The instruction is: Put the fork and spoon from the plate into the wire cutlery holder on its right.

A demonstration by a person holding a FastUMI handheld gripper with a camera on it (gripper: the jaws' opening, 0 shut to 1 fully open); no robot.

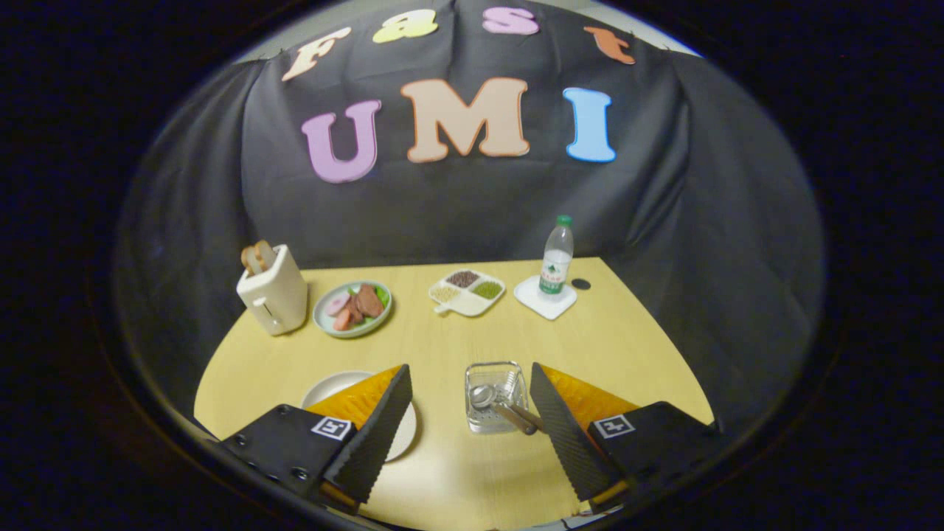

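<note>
My gripper (468,383) hangs open above the near part of the yellow table, nothing between its fingers. The wire cutlery holder (495,396) stands between the fingertips, closer to the right finger (560,431). A spoon (483,397) and a second utensil lie inside it, and their brown handles (520,418) stick out toward the right finger. A white plate (333,385) sits to the holder's left, mostly hidden under the left finger (372,435). The part of the plate that shows is bare.
At the back of the table stand a cream toaster (273,291) with bread, a plate of food (352,308), a divided dish of grains (467,292) and a water bottle (557,258) on a white coaster (546,297). A small dark disc (581,283) lies beside it.
</note>
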